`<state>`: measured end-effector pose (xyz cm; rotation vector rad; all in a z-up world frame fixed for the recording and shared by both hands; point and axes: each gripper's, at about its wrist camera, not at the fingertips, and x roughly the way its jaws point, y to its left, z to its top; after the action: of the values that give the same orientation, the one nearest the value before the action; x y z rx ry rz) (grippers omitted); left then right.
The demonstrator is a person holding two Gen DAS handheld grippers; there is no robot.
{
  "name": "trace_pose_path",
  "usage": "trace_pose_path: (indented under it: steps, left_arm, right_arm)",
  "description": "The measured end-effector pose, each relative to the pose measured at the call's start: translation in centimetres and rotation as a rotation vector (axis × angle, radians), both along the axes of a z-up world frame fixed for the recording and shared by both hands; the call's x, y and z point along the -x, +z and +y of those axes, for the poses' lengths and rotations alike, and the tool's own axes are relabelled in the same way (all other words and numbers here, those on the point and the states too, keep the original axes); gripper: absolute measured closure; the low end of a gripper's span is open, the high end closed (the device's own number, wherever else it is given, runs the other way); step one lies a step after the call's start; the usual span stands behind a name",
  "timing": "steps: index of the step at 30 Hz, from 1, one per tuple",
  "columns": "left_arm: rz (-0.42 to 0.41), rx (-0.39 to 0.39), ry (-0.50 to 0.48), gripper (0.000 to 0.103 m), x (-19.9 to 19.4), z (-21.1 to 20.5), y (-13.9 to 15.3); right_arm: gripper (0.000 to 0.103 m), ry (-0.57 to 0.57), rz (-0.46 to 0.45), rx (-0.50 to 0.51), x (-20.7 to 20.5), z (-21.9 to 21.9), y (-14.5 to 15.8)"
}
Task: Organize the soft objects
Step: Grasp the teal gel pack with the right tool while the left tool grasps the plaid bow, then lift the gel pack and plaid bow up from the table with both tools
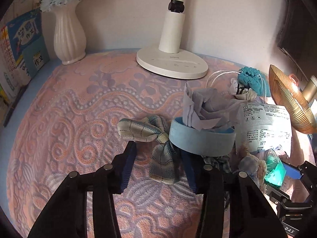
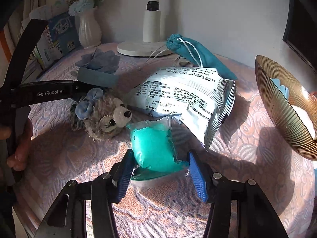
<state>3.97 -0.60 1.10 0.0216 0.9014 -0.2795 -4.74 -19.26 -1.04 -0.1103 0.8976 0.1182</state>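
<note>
My left gripper is open, its jaws on either side of a plaid fabric bow lying on the patterned cloth. Beside the bow stands a blue round band with grey crumpled fabric in it. My right gripper is open around a teal soft toy in a clear bag. A grey plush bear with a blue bow lies left of it. A white printed packet and a teal drawstring pouch lie behind.
A white lamp base stands at the back, a white vase with flowers and books at the back left. A gold ribbed bowl stands at the right. The left gripper's body crosses the right wrist view.
</note>
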Motion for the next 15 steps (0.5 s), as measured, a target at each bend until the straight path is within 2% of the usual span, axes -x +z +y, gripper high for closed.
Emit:
trace_pose_path:
  steps: [3,7,11,15]
  left_arm:
    - [-0.025,0.002,-0.033,0.083,0.6,-0.6,0.2]
    - [-0.086,-0.060,0.005,0.088,1.8,-1.0,0.6]
    - [-0.138,0.013,0.039,0.088,2.8,0.7,1.5]
    - [-0.136,0.079,0.085,0.088,3.0,2.4,1.8]
  right_arm:
    - [0.052,-0.003,-0.012,-0.004,0.2,-0.1,0.2]
    - [0.052,-0.001,-0.024,-0.028,0.6,-0.5,0.4]
    - [0.052,0.002,-0.064,-0.049,1.5,-1.0,1.0]
    - [0.052,-0.010,-0.057,-0.067,1.6,-1.4,1.0]
